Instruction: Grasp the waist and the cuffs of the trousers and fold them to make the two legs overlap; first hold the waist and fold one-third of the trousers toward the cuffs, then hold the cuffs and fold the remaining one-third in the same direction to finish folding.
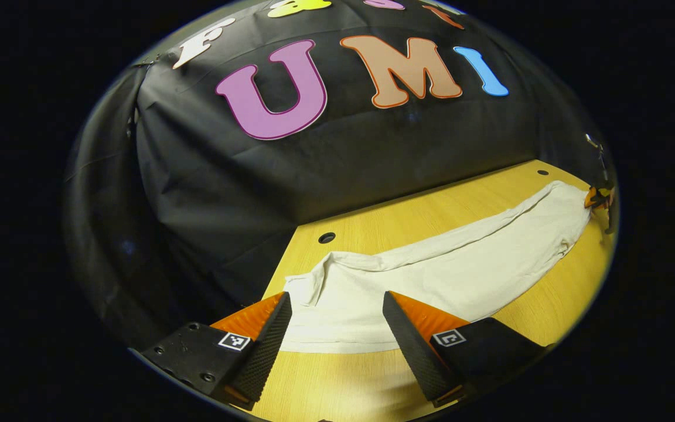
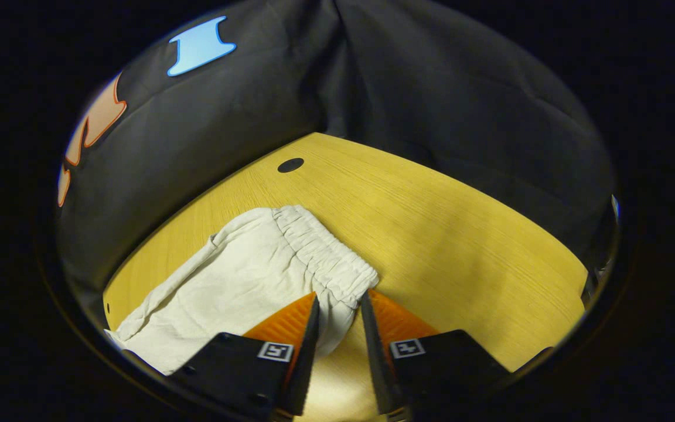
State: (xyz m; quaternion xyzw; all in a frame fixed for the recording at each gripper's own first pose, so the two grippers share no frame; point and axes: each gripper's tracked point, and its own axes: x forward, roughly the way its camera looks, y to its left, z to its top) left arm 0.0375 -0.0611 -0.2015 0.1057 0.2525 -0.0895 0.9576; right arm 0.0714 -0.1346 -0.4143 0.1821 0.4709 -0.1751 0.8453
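White trousers lie stretched out flat on the wooden table. Their cuff end rests between the wide-apart fingers of my left gripper, which is open and low over the cloth. At the far right of the left gripper view, my right gripper sits at the waist end. In the right gripper view, the gathered elastic waist runs across in front, and my right gripper has its fingers drawn close on the near corner of the waistband, with cloth pinched between them.
The table has round holes near its back edge. The black cloth wall stands close behind the table. Bare wood lies to the right of the waist in the right gripper view.
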